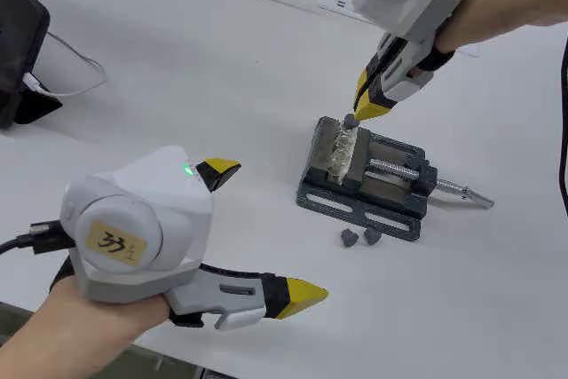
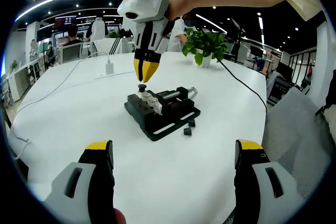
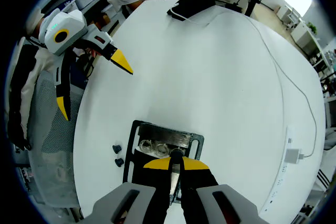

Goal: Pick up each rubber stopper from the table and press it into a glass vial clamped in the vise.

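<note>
A dark metal vise stands on the white table, clamping clear glass vials. My right gripper hangs just above the vials, shut on a grey rubber stopper. Two more grey stoppers lie on the table beside the vise's base. My left gripper is held low at the near left, well away from the vise, open with nothing between its yellow-tipped fingers.
A black device with a white cable sits at the table's far left. A white power adapter lies beyond the vise. A potted plant stands at the far edge. Bare table lies between the grippers.
</note>
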Available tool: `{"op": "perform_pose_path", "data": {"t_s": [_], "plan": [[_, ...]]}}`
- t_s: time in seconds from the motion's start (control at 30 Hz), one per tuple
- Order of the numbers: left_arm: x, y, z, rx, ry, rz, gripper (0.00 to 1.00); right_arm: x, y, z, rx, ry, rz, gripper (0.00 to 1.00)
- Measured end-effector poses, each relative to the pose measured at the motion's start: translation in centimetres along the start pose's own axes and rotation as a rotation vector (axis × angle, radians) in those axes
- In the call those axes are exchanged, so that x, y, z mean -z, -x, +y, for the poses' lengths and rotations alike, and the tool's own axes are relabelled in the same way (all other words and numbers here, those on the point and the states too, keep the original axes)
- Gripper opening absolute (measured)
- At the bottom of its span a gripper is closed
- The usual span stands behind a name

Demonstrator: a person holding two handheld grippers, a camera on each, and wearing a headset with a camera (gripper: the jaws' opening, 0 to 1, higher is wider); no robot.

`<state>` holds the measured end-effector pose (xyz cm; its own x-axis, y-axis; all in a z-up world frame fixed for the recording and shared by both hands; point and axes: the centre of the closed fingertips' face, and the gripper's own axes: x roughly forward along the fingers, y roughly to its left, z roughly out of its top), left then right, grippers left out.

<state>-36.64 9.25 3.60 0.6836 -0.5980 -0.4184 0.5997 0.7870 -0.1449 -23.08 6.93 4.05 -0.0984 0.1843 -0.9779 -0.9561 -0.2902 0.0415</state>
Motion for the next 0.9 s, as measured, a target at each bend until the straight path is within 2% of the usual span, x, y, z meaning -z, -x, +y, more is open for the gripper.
{"op": "perform_pose_path", "data": {"t_s": [0.9], "plan": [[0.4, -0.33, -0.19, 0.008, 0.008, 0.009, 0.95, 0.19, -0.79, -0.08, -0.015, 0.016, -0.004, 0.0]]}}
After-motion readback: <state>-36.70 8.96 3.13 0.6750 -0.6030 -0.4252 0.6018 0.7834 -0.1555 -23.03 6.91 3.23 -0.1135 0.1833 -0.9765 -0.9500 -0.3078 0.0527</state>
